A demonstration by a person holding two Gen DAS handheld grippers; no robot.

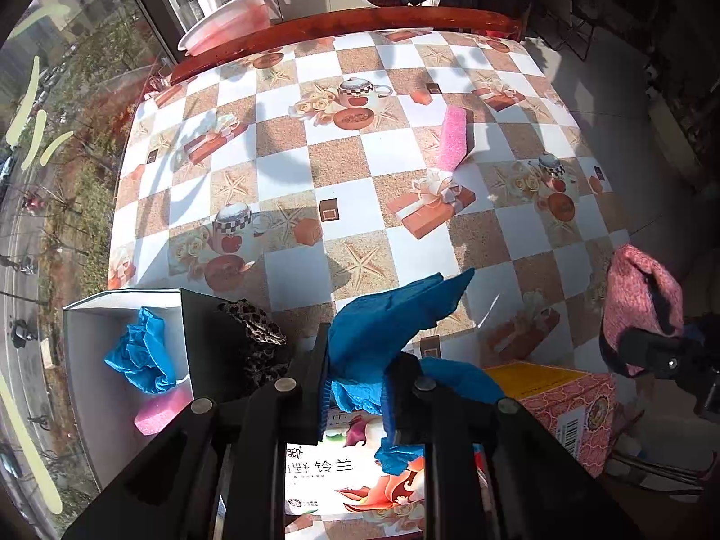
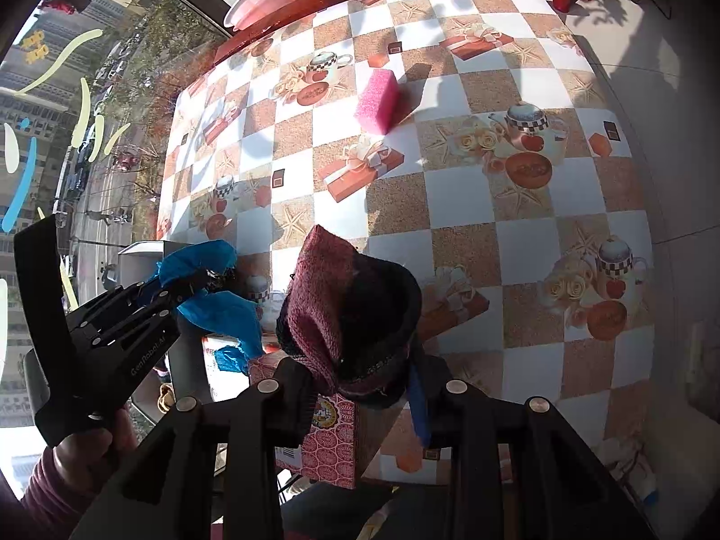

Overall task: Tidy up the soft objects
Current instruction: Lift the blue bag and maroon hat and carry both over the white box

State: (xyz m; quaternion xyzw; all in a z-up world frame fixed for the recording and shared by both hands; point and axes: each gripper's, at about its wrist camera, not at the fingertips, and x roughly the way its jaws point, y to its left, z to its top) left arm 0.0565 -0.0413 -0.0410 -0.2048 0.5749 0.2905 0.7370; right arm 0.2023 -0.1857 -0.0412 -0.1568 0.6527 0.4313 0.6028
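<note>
Both grippers are loaded, so this looks like the carrying step of the sorting. The left gripper [image 1: 355, 387] has its fingers closed on a blue glove [image 1: 387, 319], which hangs above a printed tissue box [image 1: 355, 481] at the near edge of the bench [image 1: 288, 171]. The right gripper [image 2: 360, 382] has its fingers clamped on a pink knitted hat [image 2: 328, 306], held up above a red patterned carton [image 2: 333, 445].

To the left sits an open white box [image 1: 112, 301]; inside it lie a second crumpled blue glove [image 1: 144, 355] and a pink sponge [image 1: 162, 409], and a leopard-print cloth [image 1: 256, 337] lies just beside its dark upright flap. Another pink sponge [image 2: 378, 99] lies well apart, out on the bench.

The next move probably calls for swinging the left gripper over the white box and letting go above the other glove. The hat would likely follow, then the far sponge.
</note>
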